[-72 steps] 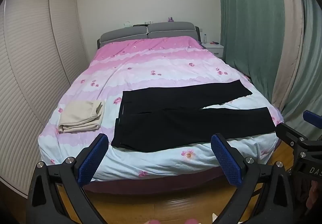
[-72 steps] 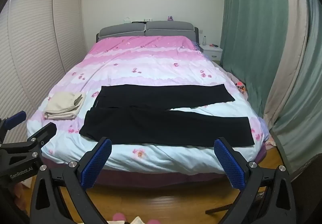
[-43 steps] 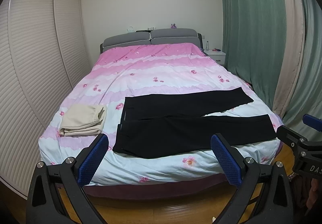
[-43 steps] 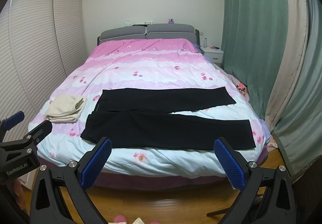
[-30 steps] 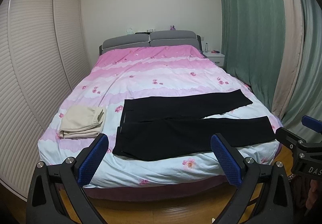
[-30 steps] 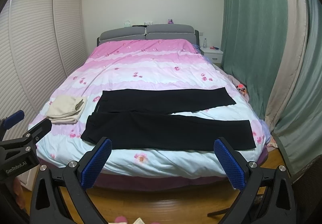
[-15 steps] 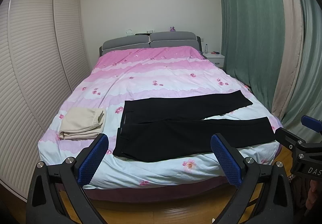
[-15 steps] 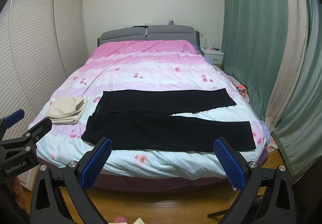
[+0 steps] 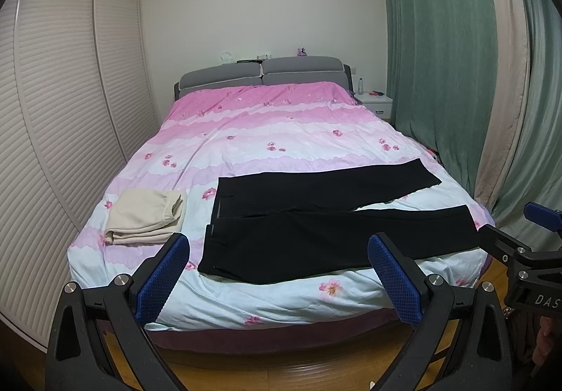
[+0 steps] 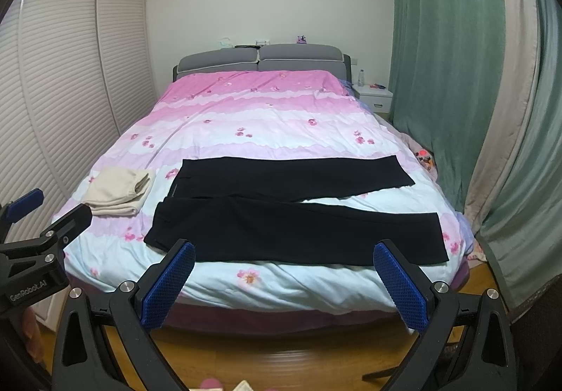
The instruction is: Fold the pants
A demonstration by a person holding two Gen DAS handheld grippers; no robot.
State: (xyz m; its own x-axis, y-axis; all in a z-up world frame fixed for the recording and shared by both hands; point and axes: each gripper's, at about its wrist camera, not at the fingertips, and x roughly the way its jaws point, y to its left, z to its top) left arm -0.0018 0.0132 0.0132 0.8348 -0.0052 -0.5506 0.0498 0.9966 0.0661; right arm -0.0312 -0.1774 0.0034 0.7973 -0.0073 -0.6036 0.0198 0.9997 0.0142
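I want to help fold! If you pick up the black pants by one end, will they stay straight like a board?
Probably not. The black pants lie flat and thin on the bed, so they would likely droop. The long legs would probably dangle and drag.

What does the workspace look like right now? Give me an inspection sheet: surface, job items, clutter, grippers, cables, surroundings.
Surface: bed with a pink and white flowered quilt, smooth, grey padded headboard at the far end.
Job's things: black long pants spread flat across the near end, waist to the left, legs apart, unfolded.
Clutter: folded cream cloth left of the pants, not touching them.
Grippers: left gripper and right gripper both open, empty, short of the bed.
Cables: nothing seen.
Surroundings: white louvred wardrobe doors on the left, green curtain on the right, white nightstand with small items, wooden floor.
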